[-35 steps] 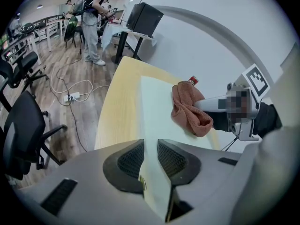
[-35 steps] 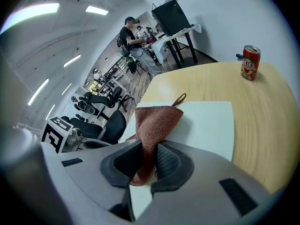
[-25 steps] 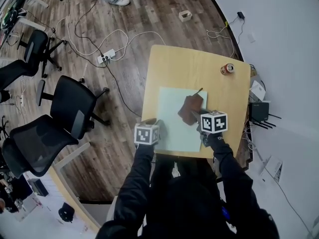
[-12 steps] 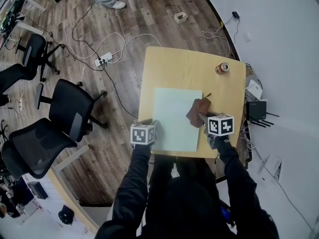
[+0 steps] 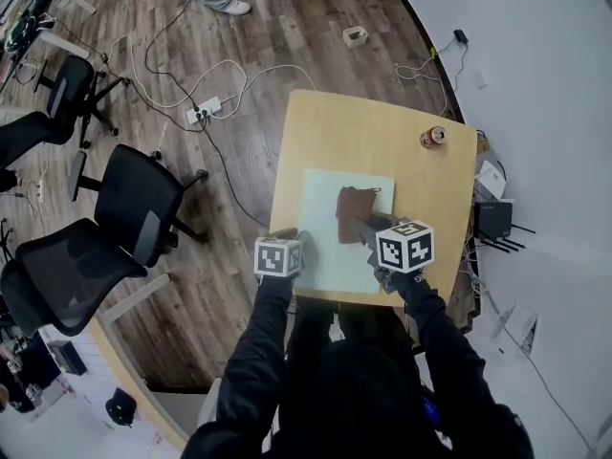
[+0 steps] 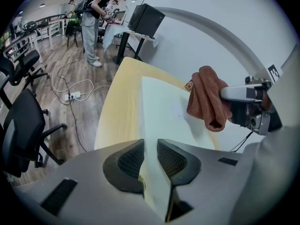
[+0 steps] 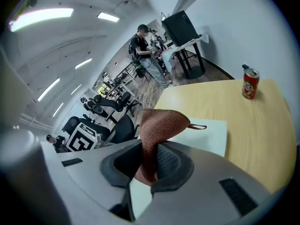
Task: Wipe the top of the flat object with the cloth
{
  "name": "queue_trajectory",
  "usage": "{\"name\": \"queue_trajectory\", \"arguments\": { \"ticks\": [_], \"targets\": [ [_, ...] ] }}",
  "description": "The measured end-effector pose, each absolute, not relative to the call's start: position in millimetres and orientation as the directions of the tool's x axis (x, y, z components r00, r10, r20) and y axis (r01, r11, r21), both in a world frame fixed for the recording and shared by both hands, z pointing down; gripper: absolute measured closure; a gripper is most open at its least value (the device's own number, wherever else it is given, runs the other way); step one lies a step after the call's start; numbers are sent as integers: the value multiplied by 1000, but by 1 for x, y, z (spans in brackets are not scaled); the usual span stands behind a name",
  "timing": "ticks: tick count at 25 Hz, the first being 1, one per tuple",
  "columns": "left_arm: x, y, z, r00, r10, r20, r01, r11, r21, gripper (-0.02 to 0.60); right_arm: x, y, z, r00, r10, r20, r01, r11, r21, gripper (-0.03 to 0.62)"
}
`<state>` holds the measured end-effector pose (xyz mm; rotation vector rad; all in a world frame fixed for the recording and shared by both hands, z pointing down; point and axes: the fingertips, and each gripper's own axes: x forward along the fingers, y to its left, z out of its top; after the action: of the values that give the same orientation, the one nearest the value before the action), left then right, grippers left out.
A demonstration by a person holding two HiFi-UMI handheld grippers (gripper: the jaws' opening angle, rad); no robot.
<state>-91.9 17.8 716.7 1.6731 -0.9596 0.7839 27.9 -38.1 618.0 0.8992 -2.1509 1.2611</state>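
A pale green flat sheet lies on the wooden table. A brown cloth hangs over the sheet's right half, with my right gripper shut on its lower fold. In the right gripper view the cloth rises from between the jaws of that gripper. My left gripper is shut on the sheet's near left edge. The left gripper view shows the cloth drooping close above the sheet; I cannot tell if it touches.
A red drink can stands at the table's far right corner. Black office chairs and floor cables lie to the left. A black box with antennas sits right of the table. A person stands far off.
My right gripper swung the cloth out to the sheet's right edge, then back left over the sheet. The left gripper has stayed on the sheet's edge.
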Motion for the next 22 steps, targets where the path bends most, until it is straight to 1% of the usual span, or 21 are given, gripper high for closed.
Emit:
{"name": "queue_trajectory", "arguments": {
  "ticks": [6, 10, 13, 16, 22],
  "targets": [
    [-93, 18, 717, 483, -224, 846, -874, -181, 451, 472, -25, -32, 624, -721, -214, 659, -681, 397, -616, 523],
    [-96, 17, 720, 476, -225, 850, -878, -181, 444, 471, -55, -20, 635, -771, -115, 626, -616, 383, -689, 523],
    [-95, 18, 721, 486, -215, 847, -872, -181, 455, 471, -63, -11, 653, -773, -51, 632, -604, 360, -711, 523],
    [-92, 17, 717, 505, -212, 837, -861, -191, 471, 471, -58, -8, 670, -750, -37, 660, -630, 342, -697, 523],
    [-94, 17, 717, 507, -214, 835, -860, -194, 472, 471, -43, -4, 680, -731, -59, 680, -664, 292, -688, 523]
  ]
}}
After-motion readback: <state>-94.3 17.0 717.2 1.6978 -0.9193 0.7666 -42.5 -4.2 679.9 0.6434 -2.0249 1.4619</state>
